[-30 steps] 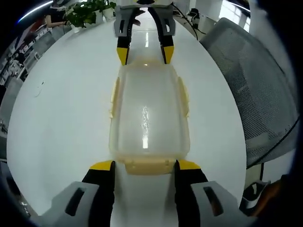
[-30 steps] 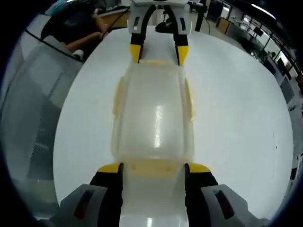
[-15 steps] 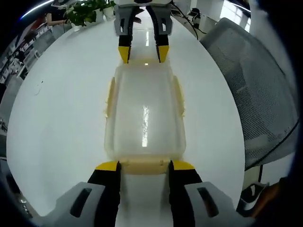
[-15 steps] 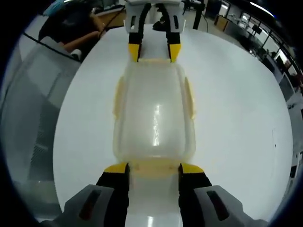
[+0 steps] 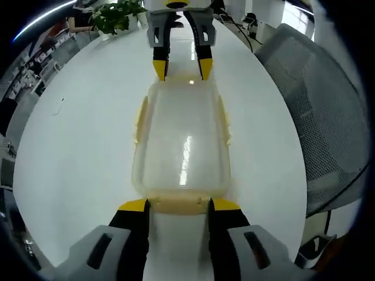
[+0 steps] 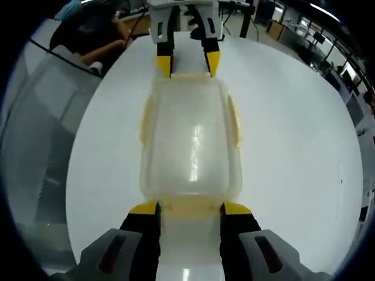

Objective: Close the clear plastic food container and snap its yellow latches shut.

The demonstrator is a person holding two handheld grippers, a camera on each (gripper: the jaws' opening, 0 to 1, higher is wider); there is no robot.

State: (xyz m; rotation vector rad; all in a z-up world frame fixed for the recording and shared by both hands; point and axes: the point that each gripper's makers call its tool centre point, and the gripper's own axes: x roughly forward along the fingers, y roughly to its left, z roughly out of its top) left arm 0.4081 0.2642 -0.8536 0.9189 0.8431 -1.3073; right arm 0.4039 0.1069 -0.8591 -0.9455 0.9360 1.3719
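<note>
The clear plastic food container (image 5: pixel 181 146) lies lengthwise on the white table (image 5: pixel 76 152) with its lid on, and yellow latches (image 5: pixel 140 120) run along both long sides. My left gripper (image 5: pixel 179 205) is shut on the yellow latch (image 5: pixel 177 206) at the container's near end, its jaws pressing that latch from both sides. At the far end my right gripper (image 5: pixel 181 69) holds the opposite end the same way. In the right gripper view the container (image 6: pixel 190 140) stretches away from my right gripper (image 6: pixel 189 208), shut on its end latch (image 6: pixel 188 207), to the left gripper (image 6: pixel 187 63).
A grey mesh chair (image 5: pixel 316 111) stands close beside the table, also seen as the chair (image 6: pixel 41 129) in the right gripper view. A potted plant (image 5: pixel 117 14) sits at the table's far end. A seated person (image 6: pixel 94 35) is beyond the table's other end.
Both grippers' jaws have narrowed from a wide stance onto the container's end latches. Since half a second ago they have held there, with only a slight camera shift.
</note>
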